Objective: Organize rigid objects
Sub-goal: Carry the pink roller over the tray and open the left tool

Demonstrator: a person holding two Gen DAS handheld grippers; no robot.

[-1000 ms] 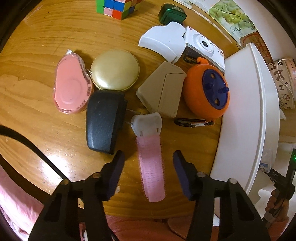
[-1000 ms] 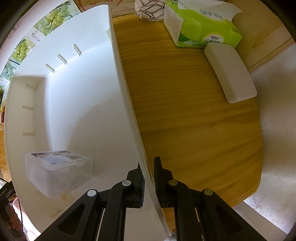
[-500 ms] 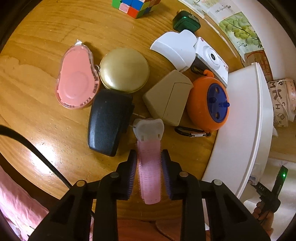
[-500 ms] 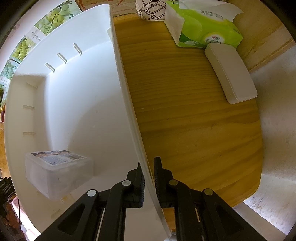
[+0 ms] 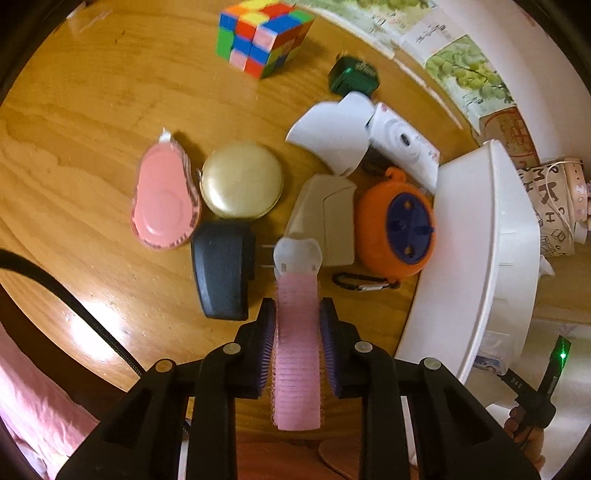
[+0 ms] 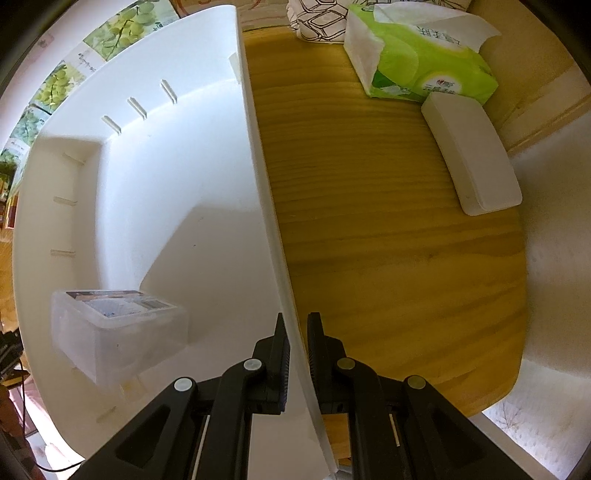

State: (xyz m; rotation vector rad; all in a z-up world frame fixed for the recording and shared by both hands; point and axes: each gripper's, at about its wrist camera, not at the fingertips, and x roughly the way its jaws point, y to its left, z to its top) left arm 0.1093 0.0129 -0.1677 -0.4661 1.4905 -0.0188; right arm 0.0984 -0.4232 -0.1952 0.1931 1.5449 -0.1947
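Left wrist view: the left claw (image 5: 297,328) is gripping a pink roller (image 5: 297,347) by its sides, both pads pressing on it, the roller's white cap (image 5: 298,254) pointing away over the wooden tabletop (image 5: 92,122). Just beyond the cap, a black adapter (image 5: 221,269), a beige box (image 5: 325,218) and an orange reel (image 5: 395,229) are sitting close together, with a gold disc (image 5: 242,181) and a pink tape dispenser (image 5: 162,199) to the left. Farther back are lying a white camera (image 5: 404,147), a white curved piece (image 5: 332,133), a green charger (image 5: 354,75) and a puzzle cube (image 5: 264,35). A white bin (image 5: 476,251) is standing at the right edge of the tabletop. Right wrist view: the right claw (image 6: 296,332) is clamping the bin's near wall (image 6: 266,206), one finger inside and one outside. Inside the bin, a clear plastic box (image 6: 114,328) is resting on the floor near the left side. Beyond the bin, a green tissue pack (image 6: 421,59) and a white case (image 6: 471,151) are lying on the tabletop.
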